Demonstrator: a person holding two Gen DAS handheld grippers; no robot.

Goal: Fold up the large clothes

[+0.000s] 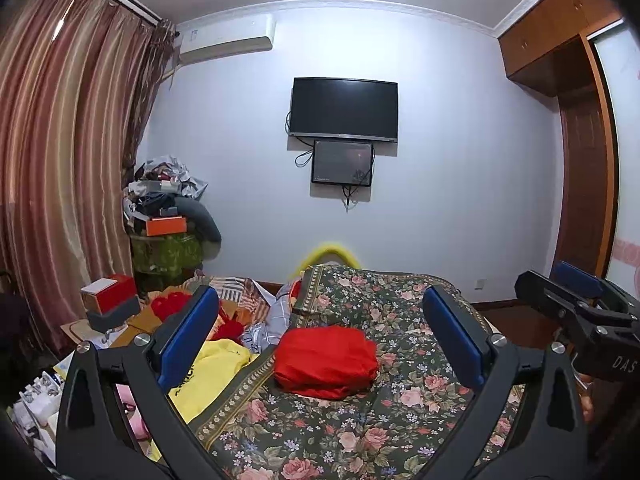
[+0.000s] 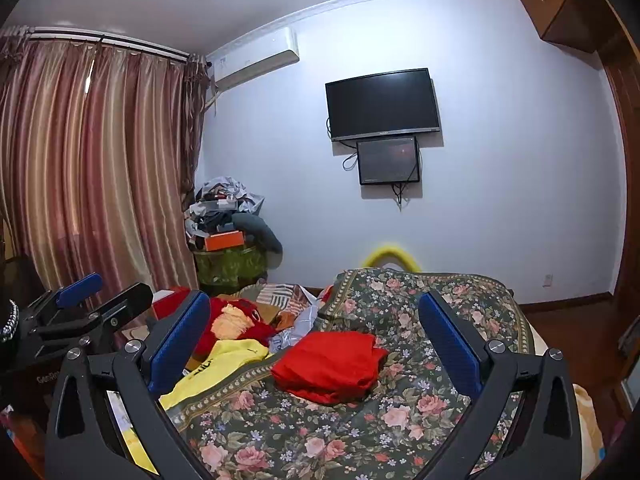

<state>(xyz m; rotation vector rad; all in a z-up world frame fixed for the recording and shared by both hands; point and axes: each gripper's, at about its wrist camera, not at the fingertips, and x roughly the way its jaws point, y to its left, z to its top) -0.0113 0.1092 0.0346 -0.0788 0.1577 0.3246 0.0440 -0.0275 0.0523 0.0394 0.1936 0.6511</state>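
Observation:
A red garment [image 1: 326, 362] [image 2: 330, 364] lies folded into a compact bundle on the floral bedspread [image 1: 400, 392] [image 2: 420, 400]. My left gripper [image 1: 318, 304] hovers in front of and above it, jaws wide open, nothing between the blue pads [image 1: 188, 336]. My right gripper [image 2: 314, 304] is likewise open and empty, level with the bundle's near side. Each gripper shows in the other's view: the right gripper [image 1: 552, 280] at the right edge, the left gripper [image 2: 108, 290] at the left edge. A yellow garment [image 1: 212, 376] [image 2: 224, 364] lies just left of the bedspread.
More loose clothes, a red plush item [image 2: 236, 324] and boxes [image 1: 110, 294] crowd the left side of the bed. A stacked heap [image 1: 168, 208] stands by the curtain [image 1: 60, 160]. A television [image 1: 344, 108] hangs on the far wall; a wardrobe [image 1: 584, 184] is at right.

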